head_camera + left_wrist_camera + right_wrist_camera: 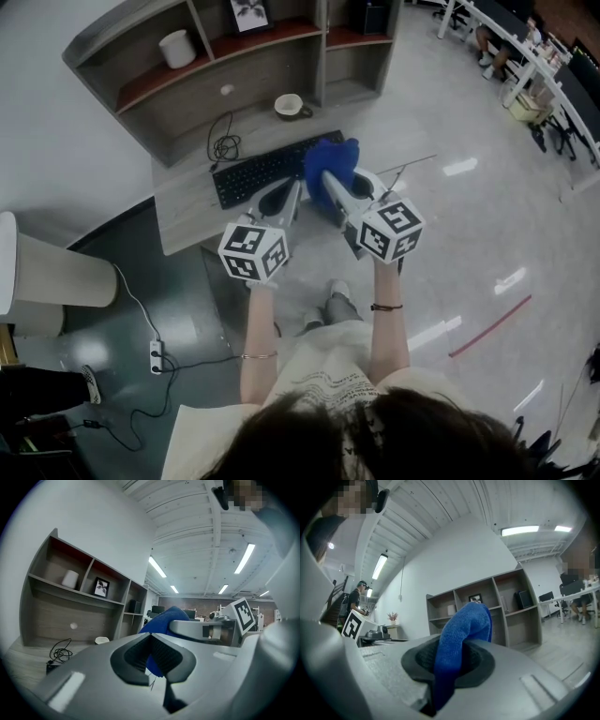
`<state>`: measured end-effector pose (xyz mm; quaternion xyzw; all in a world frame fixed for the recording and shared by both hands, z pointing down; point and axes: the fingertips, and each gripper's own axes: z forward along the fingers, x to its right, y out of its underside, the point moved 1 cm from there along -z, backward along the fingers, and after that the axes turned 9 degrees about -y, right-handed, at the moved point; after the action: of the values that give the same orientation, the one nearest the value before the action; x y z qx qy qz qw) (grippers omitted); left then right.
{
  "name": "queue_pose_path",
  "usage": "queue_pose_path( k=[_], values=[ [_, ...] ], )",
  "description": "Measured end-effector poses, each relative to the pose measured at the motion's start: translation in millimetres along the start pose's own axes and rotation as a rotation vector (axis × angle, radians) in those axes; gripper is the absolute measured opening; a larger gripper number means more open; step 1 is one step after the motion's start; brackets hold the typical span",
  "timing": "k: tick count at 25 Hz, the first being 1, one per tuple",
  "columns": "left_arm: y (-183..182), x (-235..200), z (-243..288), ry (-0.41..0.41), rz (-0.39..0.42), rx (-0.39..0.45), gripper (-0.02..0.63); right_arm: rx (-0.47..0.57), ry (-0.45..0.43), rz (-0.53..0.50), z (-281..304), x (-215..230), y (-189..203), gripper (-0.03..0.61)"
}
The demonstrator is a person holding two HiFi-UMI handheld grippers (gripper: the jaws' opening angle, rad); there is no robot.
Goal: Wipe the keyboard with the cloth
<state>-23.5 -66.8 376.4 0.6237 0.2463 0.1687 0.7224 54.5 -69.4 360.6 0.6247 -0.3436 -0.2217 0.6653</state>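
Right gripper (334, 191) fingers (483, 662) clamp one cloth (333, 161) near one keyboard (262, 174); left gripper (280, 194) seemingly closed.

Grey wooden desk (183, 223) against the white wall, carrying a shelf unit (265, 64) at its back. Directly on the desktop: a black keyboard (262, 173) lying slantwise, a coiled black cable (223, 147) just behind it, a white cup (289, 105) near the shelf foot. On the upper shelf: white pot (176, 49), framed picture (249, 13), dark box (375, 14). On the floor (469, 216), left of the desk, a white power strip (157, 354).
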Motion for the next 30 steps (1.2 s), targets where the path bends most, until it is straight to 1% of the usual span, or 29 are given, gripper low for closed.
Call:
queue_pose_path(
  k=[5,14,19,25,30],
  values=[
    [-7.5,-3.2,24.3,-0.021,-0.006,0.01,0.002,-0.007,-0.013,-0.001,5.6,26.4,-6.7,0.058],
    [-5.0,-2.8,75.2,-0.055,-0.012,-0.001,0.002,-0.021,-0.036,0.014,13.2,82.0,-9.3,0.058],
    [-4.3,-3.1,104.4,-0.075,-0.028,-0.007,0.002,-0.038,-0.057,0.019,19.8,109.9,-9.8,0.058],
    [0.6,1.3,129.5,-0.101,-0.043,-0.019,0.002,-0.05,-0.075,0.032,20.3,139.8,-10.6,0.058],
    [10.8,1.2,142.5,-0.121,-0.047,-0.043,0.002,-0.067,-0.088,0.047,23.8,154.6,-1.9,0.058]
  ],
)
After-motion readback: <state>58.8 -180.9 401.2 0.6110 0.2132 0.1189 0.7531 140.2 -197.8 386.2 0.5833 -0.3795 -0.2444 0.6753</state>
